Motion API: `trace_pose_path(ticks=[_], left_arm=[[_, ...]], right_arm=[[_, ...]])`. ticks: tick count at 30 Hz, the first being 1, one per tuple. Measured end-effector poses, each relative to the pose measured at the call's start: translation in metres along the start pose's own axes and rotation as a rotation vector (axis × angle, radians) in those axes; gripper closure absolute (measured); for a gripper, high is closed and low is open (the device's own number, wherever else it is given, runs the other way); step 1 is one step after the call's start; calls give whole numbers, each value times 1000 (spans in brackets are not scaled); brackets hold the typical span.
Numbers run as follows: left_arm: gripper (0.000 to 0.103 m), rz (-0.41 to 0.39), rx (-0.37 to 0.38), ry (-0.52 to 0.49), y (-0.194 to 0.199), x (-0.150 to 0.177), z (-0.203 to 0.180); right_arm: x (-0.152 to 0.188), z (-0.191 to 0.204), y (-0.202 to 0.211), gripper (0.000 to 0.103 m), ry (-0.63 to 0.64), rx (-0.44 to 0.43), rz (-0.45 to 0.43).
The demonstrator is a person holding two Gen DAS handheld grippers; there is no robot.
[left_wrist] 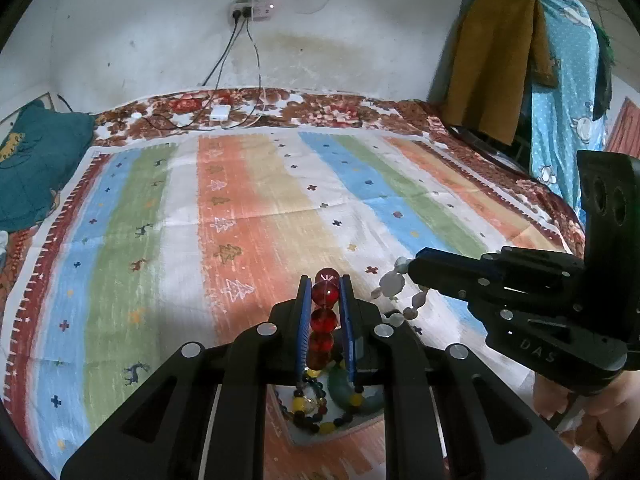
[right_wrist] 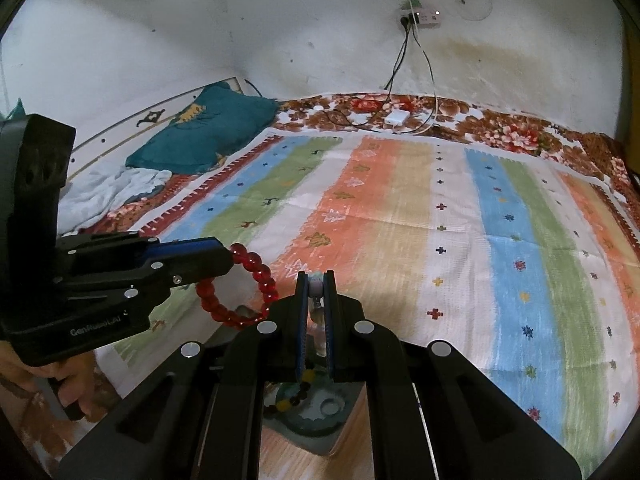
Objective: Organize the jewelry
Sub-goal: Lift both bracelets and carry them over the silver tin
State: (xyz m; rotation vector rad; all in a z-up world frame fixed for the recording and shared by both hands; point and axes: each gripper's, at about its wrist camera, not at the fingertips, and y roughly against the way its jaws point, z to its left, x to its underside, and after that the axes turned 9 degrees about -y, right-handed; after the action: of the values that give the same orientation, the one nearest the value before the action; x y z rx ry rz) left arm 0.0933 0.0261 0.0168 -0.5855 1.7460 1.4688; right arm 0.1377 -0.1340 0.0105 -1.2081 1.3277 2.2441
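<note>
My left gripper (left_wrist: pixel 325 280) is shut on a red bead bracelet (left_wrist: pixel 323 316), held above the bed. The bracelet's loop hangs from that gripper (right_wrist: pixel 230 258) in the right wrist view (right_wrist: pixel 240 292). My right gripper (right_wrist: pixel 316 280) is shut on a pale stone bracelet (right_wrist: pixel 316 288), whose white and pale beads (left_wrist: pixel 390 282) dangle from it (left_wrist: pixel 412 266) in the left wrist view. Below both grippers lies a tray (left_wrist: pixel 296 428) holding a dark and yellow bead bracelet (left_wrist: pixel 316 404) and a green jade bangle (left_wrist: pixel 340 388).
A striped blanket (left_wrist: pixel 260 208) covers the bed. A teal pillow (right_wrist: pixel 208 132) lies at the left. A white charger (left_wrist: pixel 221 112) with cables sits near the wall. Clothes (left_wrist: pixel 560 80) hang at the right. A wooden surface (right_wrist: pixel 280 460) lies under the tray.
</note>
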Motion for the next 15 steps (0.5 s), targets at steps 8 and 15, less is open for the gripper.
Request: trace_pose_path(ticks=[8,15], left_arm=[[90,0,6,0,6,5,-5],[90,18,17,-2,10,12,-9]], right_arm=[[9,5,6,95,4,-14,13],[14,8,4,95,6,-39,44]])
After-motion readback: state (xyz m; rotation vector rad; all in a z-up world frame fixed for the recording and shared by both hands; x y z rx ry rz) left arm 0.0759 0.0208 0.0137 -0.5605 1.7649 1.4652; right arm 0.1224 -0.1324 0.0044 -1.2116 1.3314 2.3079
